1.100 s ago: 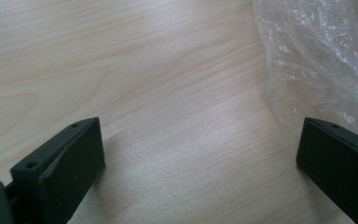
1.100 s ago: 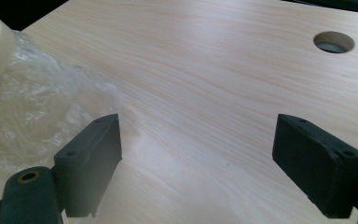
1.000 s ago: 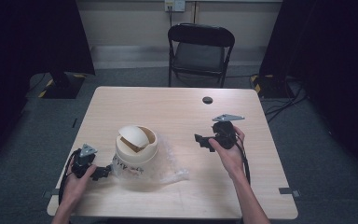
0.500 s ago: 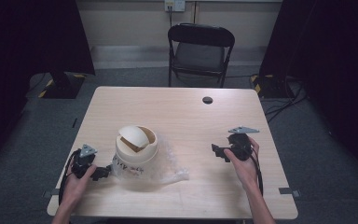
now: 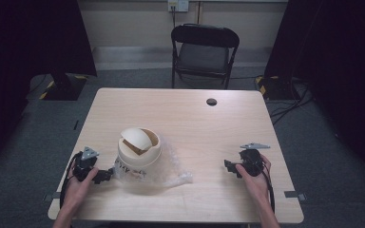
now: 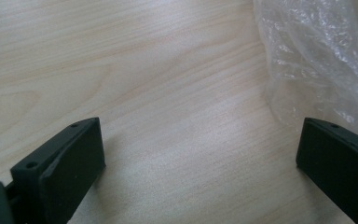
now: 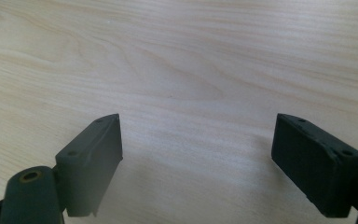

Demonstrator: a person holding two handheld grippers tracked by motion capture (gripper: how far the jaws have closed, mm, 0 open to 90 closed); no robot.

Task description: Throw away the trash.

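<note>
Two grippers spread wide, empty, left gripper (image 5: 105, 175) beside bin (image 5: 139, 153), right gripper (image 5: 230, 166) over bare table (image 5: 209, 128)

Cream swing-lid bin (image 5: 138, 152) upright in crinkled clear bag (image 5: 168, 168)

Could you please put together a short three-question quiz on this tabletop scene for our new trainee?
1. True or false: the left gripper has its jaws shut on the clear plastic bag.
2. Which object stands closest to the left gripper? A) the cream bin B) the black chair C) the round hole in the table
3. Fill in: the right gripper sits near the table's ____ edge as the person sees it, with only bare wood between its jaws.

Key:
1. False. In the left gripper view the jaws stand wide apart, with the bag beside one jaw.
2. A.
3. Right.
</note>
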